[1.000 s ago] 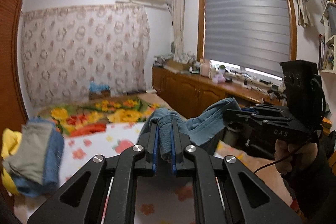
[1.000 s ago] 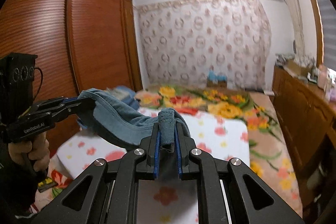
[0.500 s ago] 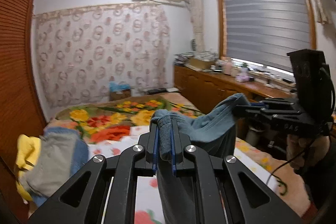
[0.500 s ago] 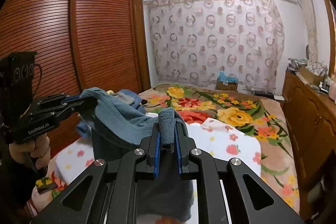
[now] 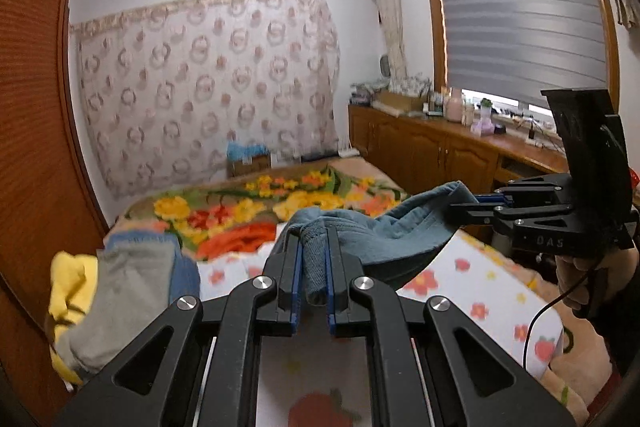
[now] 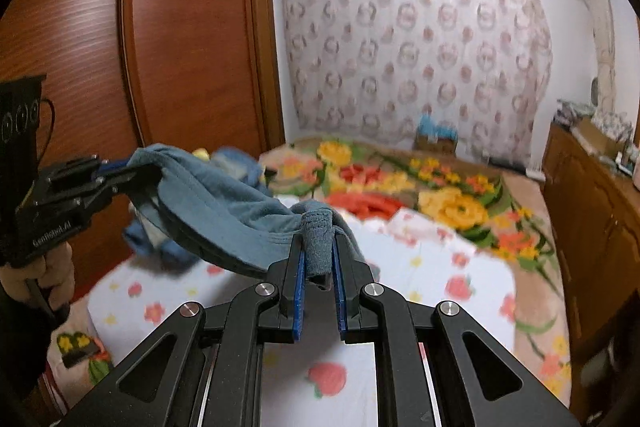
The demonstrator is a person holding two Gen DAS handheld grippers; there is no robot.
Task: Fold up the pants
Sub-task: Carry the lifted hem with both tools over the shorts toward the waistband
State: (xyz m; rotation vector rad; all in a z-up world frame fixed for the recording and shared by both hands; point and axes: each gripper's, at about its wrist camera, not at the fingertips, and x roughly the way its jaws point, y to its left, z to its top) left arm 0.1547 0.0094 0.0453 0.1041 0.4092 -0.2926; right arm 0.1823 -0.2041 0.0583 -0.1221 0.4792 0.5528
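Observation:
Blue-grey pants hang in the air above the bed, stretched between my two grippers. My left gripper is shut on a bunched end of the fabric. In the right wrist view my right gripper is shut on the other bunched end of the pants. Each view shows the opposite gripper from the side: the right gripper clamps the cloth at the right, the left gripper at the left. The lower part of the pants sags below and is hidden by the jaws.
A white flowered sheet covers the near bed, with a bright floral blanket beyond. A pile of folded clothes lies at the left by the wooden wardrobe. A wooden cabinet runs along the right under the window.
Both grippers have swung across the bed with the pants still clamped between them, and have sunk slightly. The clothes pile now sits nearer the left gripper. Neither grip has changed.

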